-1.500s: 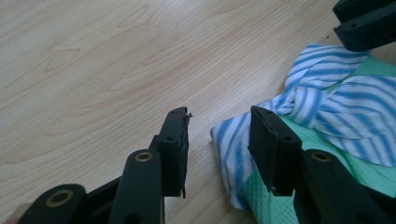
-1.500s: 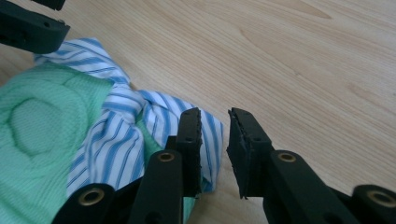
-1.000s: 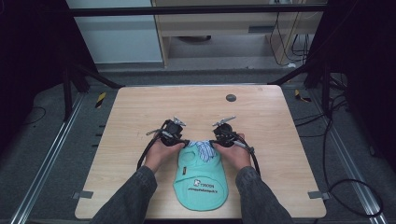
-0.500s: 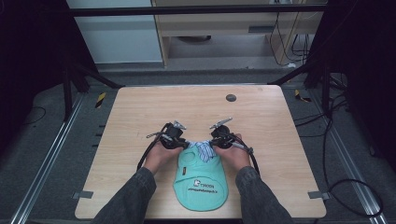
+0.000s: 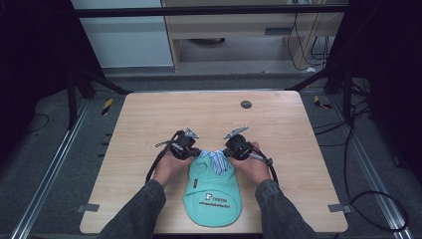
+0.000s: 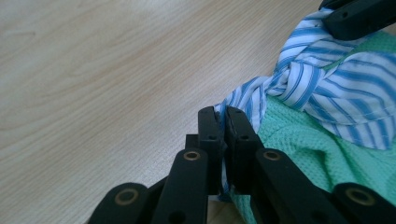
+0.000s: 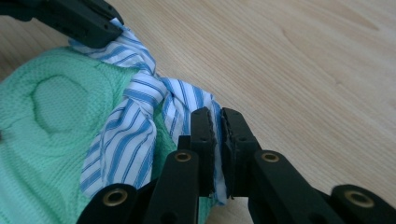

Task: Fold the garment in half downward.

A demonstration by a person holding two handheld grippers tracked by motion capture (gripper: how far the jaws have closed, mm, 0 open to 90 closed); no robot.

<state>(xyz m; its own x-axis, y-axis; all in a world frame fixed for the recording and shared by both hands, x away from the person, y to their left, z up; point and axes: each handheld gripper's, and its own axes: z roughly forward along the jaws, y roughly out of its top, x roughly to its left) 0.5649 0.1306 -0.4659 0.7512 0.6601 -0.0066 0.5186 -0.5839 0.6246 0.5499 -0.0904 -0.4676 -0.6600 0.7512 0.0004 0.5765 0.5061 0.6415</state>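
Observation:
A mint-green small garment (image 5: pixel 211 194) with a printed label lies flat near the table's front edge, and its blue-and-white striped collar (image 5: pixel 215 160) is bunched at the far end. My left gripper (image 5: pixel 198 152) has just closed its jaws on the collar's left end (image 6: pixel 247 100), next to the green knit (image 6: pixel 303 144). My right gripper (image 5: pixel 225 151) has likewise just closed, and pinches the collar's right end (image 7: pixel 211 105). Striped cloth sits between both pairs of pads. Each gripper view also catches the other gripper's jaw on the collar.
The wooden table (image 5: pixel 209 119) stretches bare beyond the garment, with a small dark round disc (image 5: pixel 246 104) near its far edge. Black frame legs stand at the far corners, and cables trail on the floor to the right.
Both grippers' jaws have closed onto the striped collar. The hands have stayed almost where they were.

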